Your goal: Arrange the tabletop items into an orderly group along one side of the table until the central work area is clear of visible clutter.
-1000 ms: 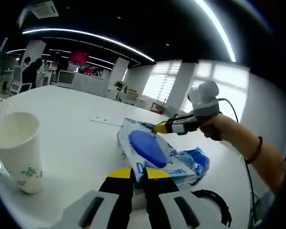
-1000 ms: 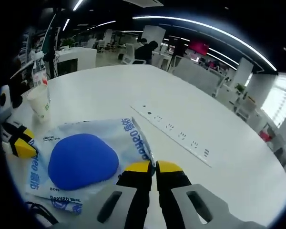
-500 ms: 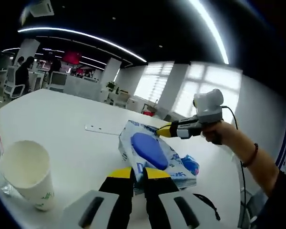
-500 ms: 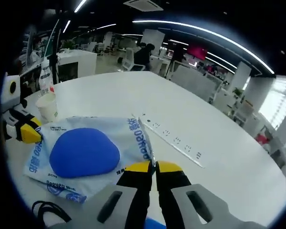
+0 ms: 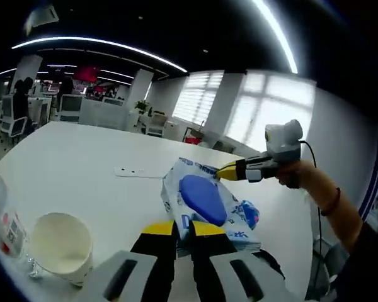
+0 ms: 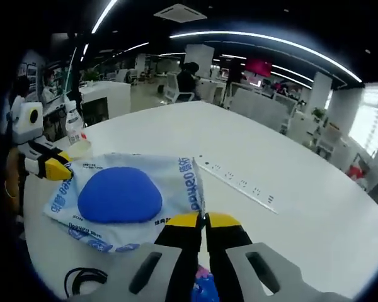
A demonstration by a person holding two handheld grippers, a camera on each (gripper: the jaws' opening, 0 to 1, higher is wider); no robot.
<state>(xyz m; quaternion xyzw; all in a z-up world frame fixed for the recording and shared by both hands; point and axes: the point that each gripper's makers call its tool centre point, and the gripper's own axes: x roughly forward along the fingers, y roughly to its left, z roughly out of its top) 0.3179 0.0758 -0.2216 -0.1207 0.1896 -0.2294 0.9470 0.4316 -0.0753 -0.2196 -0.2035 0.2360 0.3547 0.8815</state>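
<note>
Holding a pack (image 5: 201, 201) betw both grippers, one at each end. Pack = white plastic bag w/ blue print and big blue oval on its face; contents can't tell.

L gripper (image 5: 183, 230): jaws pinched together on pack's near edge in left gripper view. In right gripper view it (image 6: 62, 170) comes in from the left, yellow tips on pack's far corner.

R gripper (image 6: 202, 221): jaws closed on pack's (image 6: 127, 198) near edge, by the blue lettering. In left gripper view it (image 5: 225, 172) grips the far end, held by a hand (image 5: 300, 175).

Pack is over the white table (image 5: 82, 163), near the edge; whether lifted or resting, can't tell.

Paper cup (image 5: 58, 246) stands upright at L side of table, open top, looks empty. Beside it, just touching or close, a clear bottle (image 5: 1, 217) w/ red-white label; fill level not readable.

Blue crumpled wrapper (image 5: 250, 214) sits by pack's far side. Black cable (image 6: 85, 279) loops on table near pack. White socket strip (image 6: 238, 182) lies flat mid-table.
</note>
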